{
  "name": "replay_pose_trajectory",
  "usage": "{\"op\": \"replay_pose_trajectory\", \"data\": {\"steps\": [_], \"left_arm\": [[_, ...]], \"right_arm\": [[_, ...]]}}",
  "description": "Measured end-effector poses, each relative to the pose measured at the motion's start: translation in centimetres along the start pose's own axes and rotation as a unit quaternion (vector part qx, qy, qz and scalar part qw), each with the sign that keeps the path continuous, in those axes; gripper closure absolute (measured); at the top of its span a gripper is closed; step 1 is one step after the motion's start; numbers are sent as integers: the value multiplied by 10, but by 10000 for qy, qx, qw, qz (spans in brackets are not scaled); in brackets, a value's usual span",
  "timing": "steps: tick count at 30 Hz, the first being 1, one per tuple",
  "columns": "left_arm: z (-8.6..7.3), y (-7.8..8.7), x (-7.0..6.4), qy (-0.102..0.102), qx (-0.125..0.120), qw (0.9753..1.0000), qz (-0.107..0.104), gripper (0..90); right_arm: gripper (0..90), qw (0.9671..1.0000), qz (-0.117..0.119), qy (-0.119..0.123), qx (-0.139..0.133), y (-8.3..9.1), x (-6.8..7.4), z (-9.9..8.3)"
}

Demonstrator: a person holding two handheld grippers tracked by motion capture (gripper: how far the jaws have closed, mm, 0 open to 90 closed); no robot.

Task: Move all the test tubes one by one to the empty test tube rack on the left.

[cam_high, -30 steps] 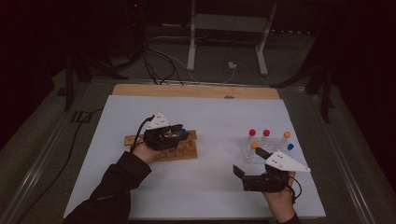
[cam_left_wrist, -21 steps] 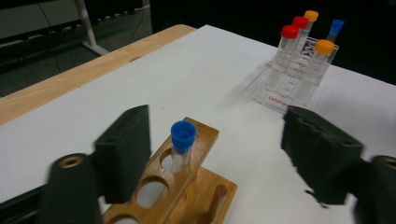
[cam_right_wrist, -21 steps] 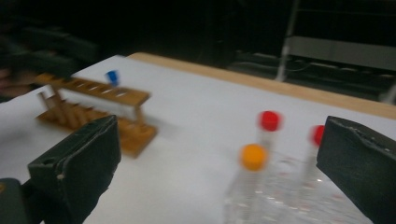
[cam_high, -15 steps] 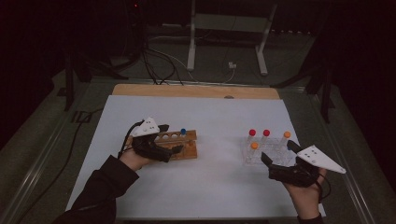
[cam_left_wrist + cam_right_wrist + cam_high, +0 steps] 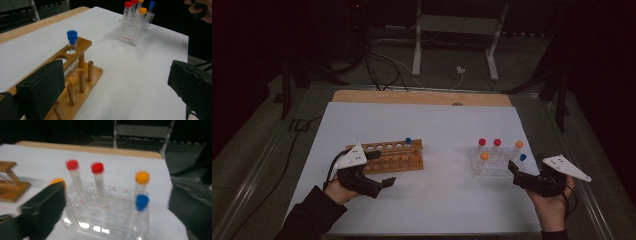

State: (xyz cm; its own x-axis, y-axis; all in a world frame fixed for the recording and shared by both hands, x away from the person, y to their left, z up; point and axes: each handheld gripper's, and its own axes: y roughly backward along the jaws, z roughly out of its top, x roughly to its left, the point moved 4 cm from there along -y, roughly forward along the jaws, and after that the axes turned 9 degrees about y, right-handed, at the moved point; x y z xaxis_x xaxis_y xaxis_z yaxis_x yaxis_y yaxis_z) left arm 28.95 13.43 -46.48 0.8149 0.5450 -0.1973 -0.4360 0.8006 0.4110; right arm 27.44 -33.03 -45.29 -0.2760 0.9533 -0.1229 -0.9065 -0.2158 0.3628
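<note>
The left gripper (image 5: 384, 182) hung wide open just in front of the wooden rack (image 5: 397, 156), whose far end hole held a blue-capped tube (image 5: 72, 45). To the rack's right, the right gripper (image 5: 514, 173) gaped beside the clear rack (image 5: 492, 167), probably lined up for another tube (image 5: 142, 210).

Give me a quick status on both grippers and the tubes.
Left gripper open, empty, beside wooden rack; one blue-capped tube seated there. Right gripper open, empty, at clear rack holding five tubes. Nothing obstructing.
</note>
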Motion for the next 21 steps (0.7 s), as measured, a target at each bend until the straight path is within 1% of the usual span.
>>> {"op": "replay_pose_trajectory", "data": {"steps": [1, 4, 5, 6, 7, 8, 9, 10, 11, 12, 13, 14, 16, 18, 19, 21], "left_arm": [[-3, 0, -1, -20, 2, 10000, 35, 20], [-12, 1, -2, -35, 51, 10000, 62, 20], [-13, 1, -2, -28, 61, 10000, 41, 20], [-15, 2, -3, -15, 67, 10000, 11, 20], [-16, 2, -3, 1, 52, 10000, 43, 20], [-17, 3, -3, 13, 49, 10000, 7, 20], [-18, 3, -4, 12, 51, 10000, -6, 20], [-18, 4, -4, -30, 65, 10000, 26, 20], [-19, 4, -4, -44, 74, 10000, 4, 20], [-20, 4, -5, -47, 82, 10000, 5, 20], [-20, 3, -5, -57, 99, 9999, -10, 20], [-21, 3, -5, -79, 111, 9999, -12, 20], [-21, 3, -6, -86, 125, 9999, -35, 20], [-21, 3, -6, -126, 132, 9998, -3, 20], [-22, 2, -6, -128, 152, 9998, -37, 20], [-22, 3, -6, -132, 140, 9998, -29, 20]], "right_arm": [[47, 10000, -15, 12, 53, -1, -2, -3], [71, 9996, -114, -58, 267, -5, -6, -10], [92, 9992, -171, -80, 340, -7, -8, -12], [139, 9992, -117, -83, 375, -8, -8, -14], [171, 9988, -133, -51, 461, -9, -8, -16], [173, 9984, -181, -61, 538, -11, -9, -18], [185, 9980, -172, -88, 597, -12, -9, -19], [228, 9975, -207, -93, 673, -13, -9, -21], [261, 9971, -252, -125, 709, -14, -10, -22], [283, 9969, -213, -180, 731, -14, -11, -23], [324, 9965, -219, -176, 789, -15, -11, -24], [366, 9959, -275, -186, 842, -15, -12, -25], [423, 9950, -237, -288, 931, -16, -12, -26], [493, 9939, -240, -327, 1026, -18, -13, -29], [510, 9935, -222, -368, 1055, -19, -13, -30], [543, 9926, -253, -379, 1124, -20, -14, -31]]}}
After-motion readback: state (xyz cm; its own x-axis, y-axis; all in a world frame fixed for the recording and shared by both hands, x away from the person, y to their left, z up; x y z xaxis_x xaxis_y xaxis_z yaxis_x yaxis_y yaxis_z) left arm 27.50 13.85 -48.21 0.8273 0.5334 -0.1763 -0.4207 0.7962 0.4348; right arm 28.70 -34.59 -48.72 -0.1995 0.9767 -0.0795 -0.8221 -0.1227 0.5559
